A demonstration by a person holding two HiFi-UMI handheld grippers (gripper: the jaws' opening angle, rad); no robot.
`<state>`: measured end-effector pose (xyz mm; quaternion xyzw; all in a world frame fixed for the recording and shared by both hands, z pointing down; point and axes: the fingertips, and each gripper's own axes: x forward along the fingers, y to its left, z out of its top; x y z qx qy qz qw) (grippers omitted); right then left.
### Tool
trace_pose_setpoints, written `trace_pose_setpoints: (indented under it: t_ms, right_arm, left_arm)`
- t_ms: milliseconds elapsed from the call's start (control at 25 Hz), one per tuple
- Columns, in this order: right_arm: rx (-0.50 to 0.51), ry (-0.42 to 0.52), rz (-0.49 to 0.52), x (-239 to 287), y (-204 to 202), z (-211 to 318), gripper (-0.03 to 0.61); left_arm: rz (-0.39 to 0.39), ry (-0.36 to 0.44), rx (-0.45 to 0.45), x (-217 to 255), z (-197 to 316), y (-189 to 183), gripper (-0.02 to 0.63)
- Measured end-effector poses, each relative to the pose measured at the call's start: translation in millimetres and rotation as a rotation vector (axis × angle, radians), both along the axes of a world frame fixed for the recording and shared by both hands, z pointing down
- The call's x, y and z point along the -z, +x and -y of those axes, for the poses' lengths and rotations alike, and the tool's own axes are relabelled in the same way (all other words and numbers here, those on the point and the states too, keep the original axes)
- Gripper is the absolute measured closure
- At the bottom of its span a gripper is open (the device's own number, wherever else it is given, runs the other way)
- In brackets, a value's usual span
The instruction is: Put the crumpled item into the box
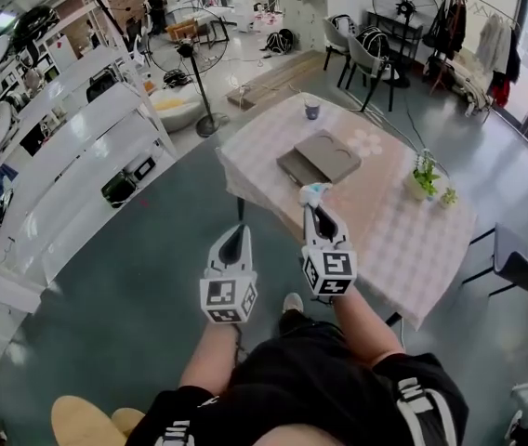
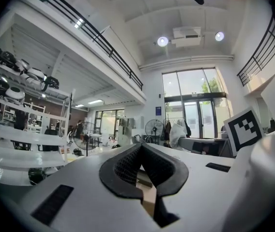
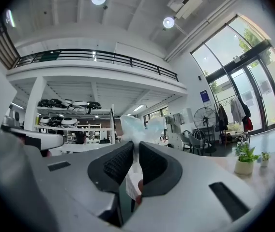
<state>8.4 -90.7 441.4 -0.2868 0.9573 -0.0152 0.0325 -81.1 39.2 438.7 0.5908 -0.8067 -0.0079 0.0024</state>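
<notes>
Right gripper view shows the right gripper [image 3: 136,146] with its 2 dark pads closed on the crumpled item [image 3: 138,125], a pale blue-white wad. The wad bulges out past the tips and a strip of it trails back between the jaws. Left gripper view shows the left gripper [image 2: 140,148] with its pad tips brought together and nothing between them; only a sliver of beige surface shows through the gap behind the tips. Head view places both grippers side by side in front of the person and pointing forward. The item is at the right gripper's tip, over the near side of the table [image 1: 403,240]. The box [image 1: 327,154], flat and brown-grey, lies on the chequered cloth just beyond the item, with a darker flat piece against its near-left side; whether it stands open cannot be told. A potted plant [image 1: 422,179] and a cup [image 1: 312,110] stand apart from it. Assessment: pick-up is complete and the item is held off the table. Outstanding: reach the box, get the item inside, release. The left gripper has no load and could tend the box if required.
</notes>
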Motion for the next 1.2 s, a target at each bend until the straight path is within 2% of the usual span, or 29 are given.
trace_pose_setpoints:
  t_ms: [280, 520, 680, 880, 1200]
  right_arm:
    - [-0.012, -0.009, -0.003, 12.8, -69.9, 103.7, 0.540]
    - [-0.037, -0.029, 0.001, 12.3, -109.1, 186.4, 0.540]
    - [-0.039, -0.039, -0.003, 15.6, -122.3, 222.6, 0.540]
    - [-0.050, -0.048, -0.018, 9.0, -126.7, 243.3, 0.540]
    - [-0.140, -0.053, -0.027, -4.6, -108.4, 283.0, 0.540]
  left_arm:
    - [-0.004, -0.017, -0.014, 14.2, 107.6, -75.9, 0.614]
    - [0.011, -0.042, -0.062, 19.3, 193.1, -112.8, 0.613]
    - [0.010, -0.049, -0.058, 24.3, 230.6, -129.1, 0.613]
    - [-0.011, -0.066, -0.057, 17.1, 257.6, -142.1, 0.614]
    - [-0.020, -0.064, -0.134, 5.1, 310.9, -142.5, 0.613]
